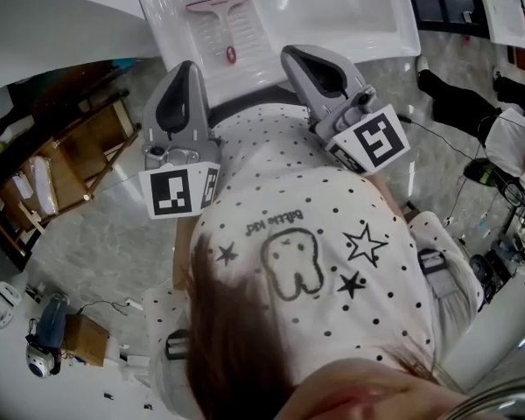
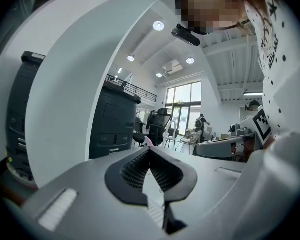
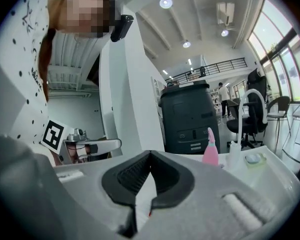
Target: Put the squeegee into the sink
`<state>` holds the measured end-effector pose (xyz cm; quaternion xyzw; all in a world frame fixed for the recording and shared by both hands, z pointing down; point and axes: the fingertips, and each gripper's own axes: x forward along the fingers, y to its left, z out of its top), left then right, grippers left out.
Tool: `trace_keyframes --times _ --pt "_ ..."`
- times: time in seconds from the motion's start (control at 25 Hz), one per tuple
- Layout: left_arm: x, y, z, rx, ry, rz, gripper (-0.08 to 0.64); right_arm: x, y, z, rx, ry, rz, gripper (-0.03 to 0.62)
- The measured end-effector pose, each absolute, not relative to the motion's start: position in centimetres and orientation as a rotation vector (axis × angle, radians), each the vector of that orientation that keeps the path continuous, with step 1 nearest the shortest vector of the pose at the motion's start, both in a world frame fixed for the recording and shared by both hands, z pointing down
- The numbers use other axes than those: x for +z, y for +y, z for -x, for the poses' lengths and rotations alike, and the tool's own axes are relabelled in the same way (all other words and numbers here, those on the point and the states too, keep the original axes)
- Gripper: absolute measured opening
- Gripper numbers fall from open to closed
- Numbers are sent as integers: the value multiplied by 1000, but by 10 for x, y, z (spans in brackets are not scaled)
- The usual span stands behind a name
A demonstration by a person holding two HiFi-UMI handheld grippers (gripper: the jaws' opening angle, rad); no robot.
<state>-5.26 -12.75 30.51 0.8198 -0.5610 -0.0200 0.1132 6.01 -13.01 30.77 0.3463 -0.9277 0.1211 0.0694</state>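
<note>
With the pink-bladed white plastic squeegee (image 1: 220, 20) lying in the white ceramic sink (image 1: 359, 11), we hold our left gripper (image 1: 189, 68) and right gripper (image 1: 290, 55) pressed together, empty, near our chest.

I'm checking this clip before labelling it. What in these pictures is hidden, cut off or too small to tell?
Head view: the sink is cut off by the top edge.
Left gripper view: the left gripper itself blocks the squeegee.
Right gripper view: the round item right of the pink bottle is too small to name.
</note>
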Motion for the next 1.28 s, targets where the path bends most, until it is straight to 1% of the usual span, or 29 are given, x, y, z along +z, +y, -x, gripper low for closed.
trace_keyframes --times 0.24,0.52,0.92,1.28 --pt "308 -127 44 -78 -1609 -2423 -5 315 -121 -59 398 -2774 -1020 -6" --pt "308 -128 48 -76 -1615 -2416 -5 318 -135 -52 332 -2750 -1055 -6" --pt "309 -131 72 -49 -1701 -2362 -5 332 -136 26 246 -2806 -820 -6" --pt "317 -123 83 -31 -1674 -2360 -5 348 -120 61 229 -2747 -724 -6"
